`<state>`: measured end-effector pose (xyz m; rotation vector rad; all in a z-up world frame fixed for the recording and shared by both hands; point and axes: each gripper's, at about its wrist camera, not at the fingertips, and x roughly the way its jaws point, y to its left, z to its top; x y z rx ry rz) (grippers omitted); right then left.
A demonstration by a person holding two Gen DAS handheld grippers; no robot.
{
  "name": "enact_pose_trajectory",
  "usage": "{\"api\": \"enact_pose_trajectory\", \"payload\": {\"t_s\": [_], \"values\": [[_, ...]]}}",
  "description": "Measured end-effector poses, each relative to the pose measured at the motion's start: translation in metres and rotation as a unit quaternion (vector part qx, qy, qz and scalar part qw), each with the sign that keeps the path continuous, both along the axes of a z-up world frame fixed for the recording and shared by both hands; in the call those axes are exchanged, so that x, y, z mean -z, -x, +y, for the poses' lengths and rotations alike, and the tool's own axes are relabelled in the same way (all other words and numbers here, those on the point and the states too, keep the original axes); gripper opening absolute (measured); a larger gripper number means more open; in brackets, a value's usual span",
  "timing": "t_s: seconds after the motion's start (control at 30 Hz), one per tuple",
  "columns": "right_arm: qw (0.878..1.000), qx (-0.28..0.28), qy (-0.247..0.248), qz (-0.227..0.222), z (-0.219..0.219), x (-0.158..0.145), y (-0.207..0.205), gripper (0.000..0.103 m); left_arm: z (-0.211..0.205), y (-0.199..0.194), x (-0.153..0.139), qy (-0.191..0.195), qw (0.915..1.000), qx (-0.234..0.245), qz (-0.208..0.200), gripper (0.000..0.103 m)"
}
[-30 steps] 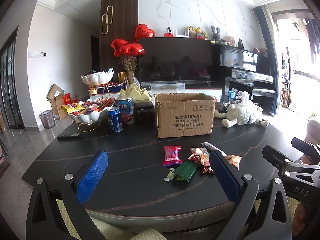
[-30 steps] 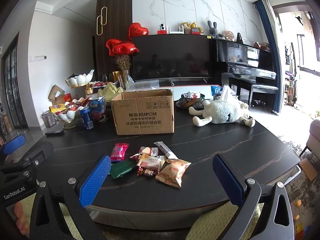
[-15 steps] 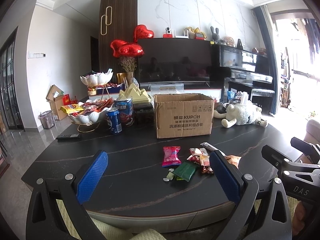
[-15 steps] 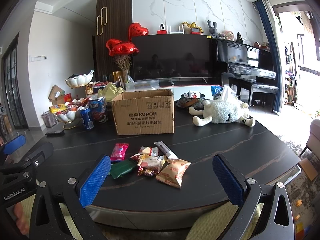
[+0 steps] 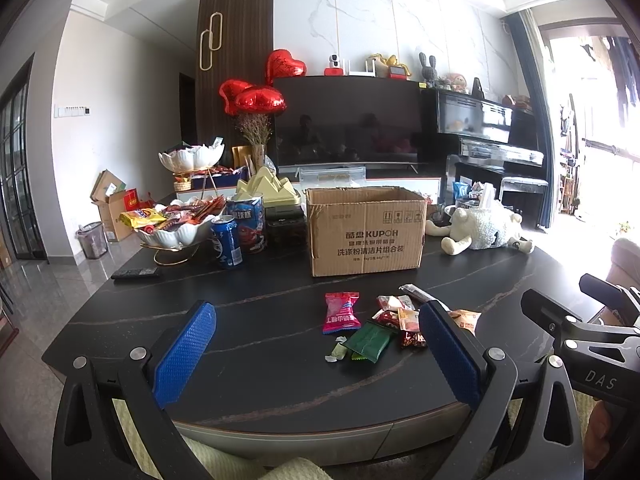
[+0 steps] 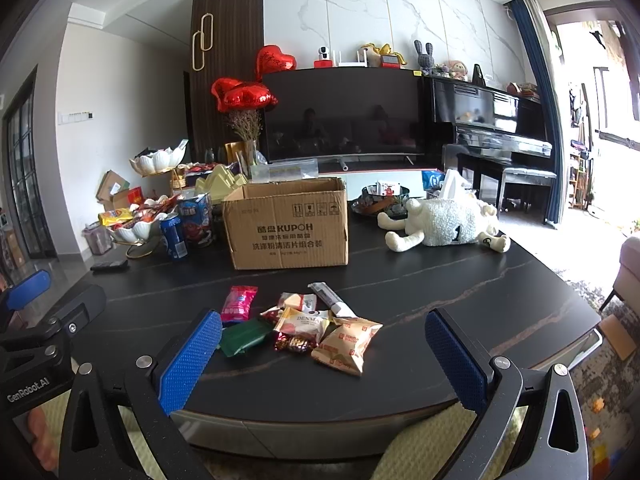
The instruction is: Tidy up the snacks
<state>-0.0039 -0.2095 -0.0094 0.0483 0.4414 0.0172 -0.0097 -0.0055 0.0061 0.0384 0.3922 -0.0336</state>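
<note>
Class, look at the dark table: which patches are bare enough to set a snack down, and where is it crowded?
Bare: the near left of the table, between the remote and the pink packet; and the near right, between the snack pile and the plush sheep. Crowded: the far left around the white bowl and can, beside the cardboard box.
</note>
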Motion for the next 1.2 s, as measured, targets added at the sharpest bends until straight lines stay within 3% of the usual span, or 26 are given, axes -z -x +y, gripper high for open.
{"api": "enact_pose_trajectory", "payload": {"t_s": [1.0,1.2], "values": [[1.0,-0.002,-0.009,0.007,0.0,-0.001,-0.002,0.103,-0.008,-0.001,0.008,0.001,0.9999,0.013,0.006,0.103],[0.999,-0.001,-0.026,0.032,-0.001,0.022,-0.017,0.103,-0.013,-0.014,0.021,0.002,0.9995,0.023,0.022,0.103]]}}
